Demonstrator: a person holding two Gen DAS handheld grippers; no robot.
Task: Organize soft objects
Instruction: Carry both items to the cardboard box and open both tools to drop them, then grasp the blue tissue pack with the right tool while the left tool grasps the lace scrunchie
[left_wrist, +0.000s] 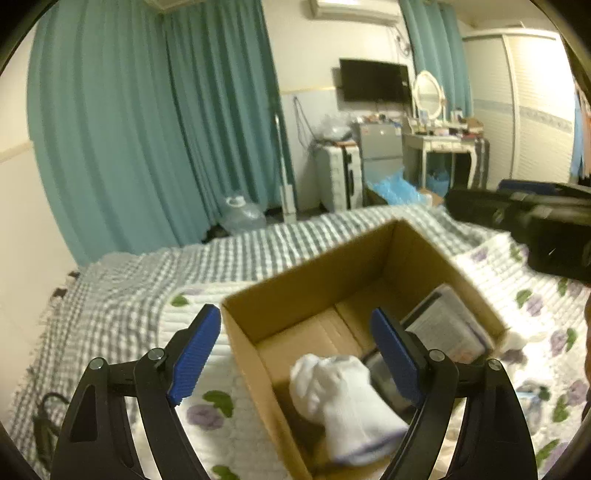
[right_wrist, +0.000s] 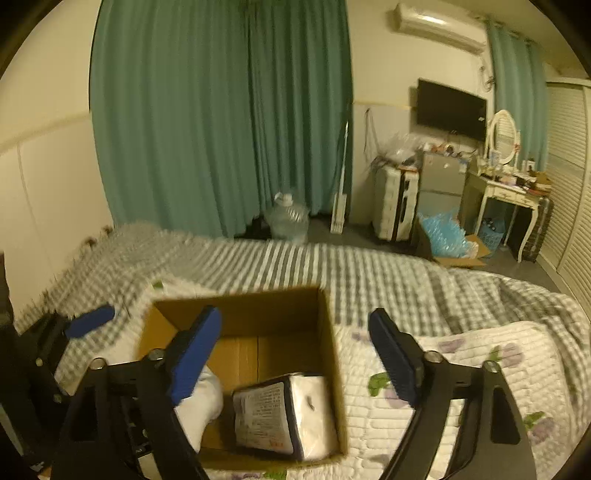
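The left gripper (left_wrist: 295, 354) is held wide apart above the cardboard box (left_wrist: 295, 291), over a white sock (left_wrist: 343, 402). The right gripper (right_wrist: 295, 354) is likewise spread wide, empty, at the box's 3 o'clock rim.

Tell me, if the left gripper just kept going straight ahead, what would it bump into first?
Most likely the white sock, which sits between the open left gripper's fingers inside the cardboard box. Depth is hard to judge; if it passed above the sock, the box floor comes next.
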